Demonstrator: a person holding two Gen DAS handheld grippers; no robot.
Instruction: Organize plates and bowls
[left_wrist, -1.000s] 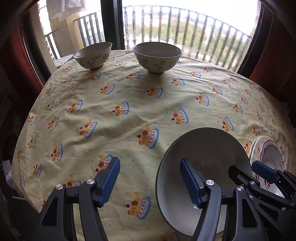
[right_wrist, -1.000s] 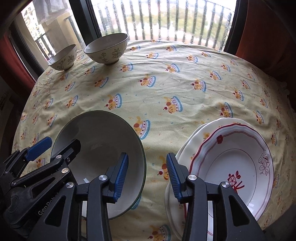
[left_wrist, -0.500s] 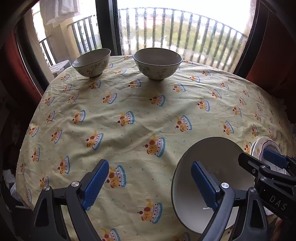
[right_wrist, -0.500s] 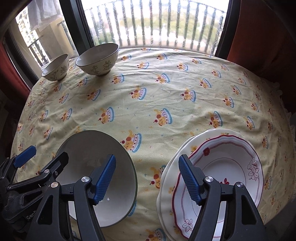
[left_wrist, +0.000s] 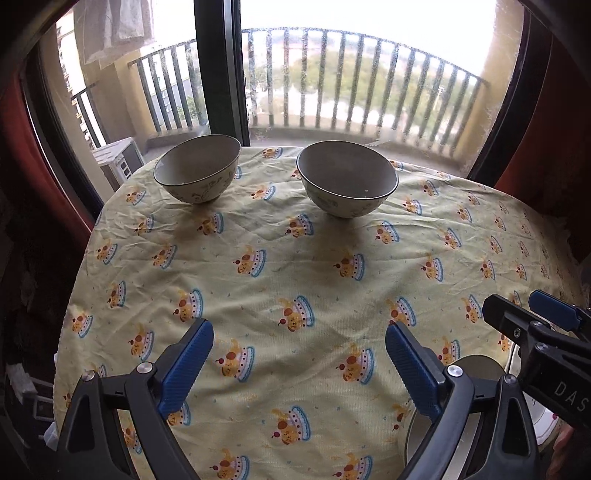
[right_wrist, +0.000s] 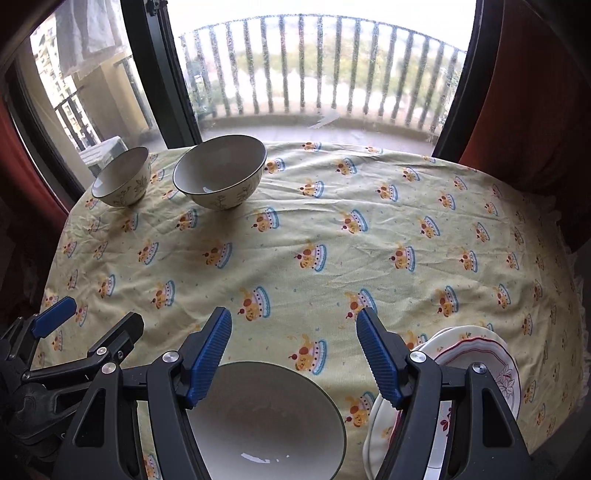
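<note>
The large bowl sits at the near edge of the worktop, the stacked plates just beside it; two smaller bowls stand far off. Glazed ware, probably heavy, slick and breakable: best pinched at the rim. Left tongs and right tongs, just spread, hold nothing. Crumpled yellow cloth; balcony railing beyond.

The right tool hangs over the yellow-clothed tabletop, its blue pads spread apart with nothing between them, having just been opening. Below it sits a large grey bowl; a stack of red-trimmed plates lies just to the right. Two patterned bowls stand at the far left edge. The left tool shows at lower left.
</note>
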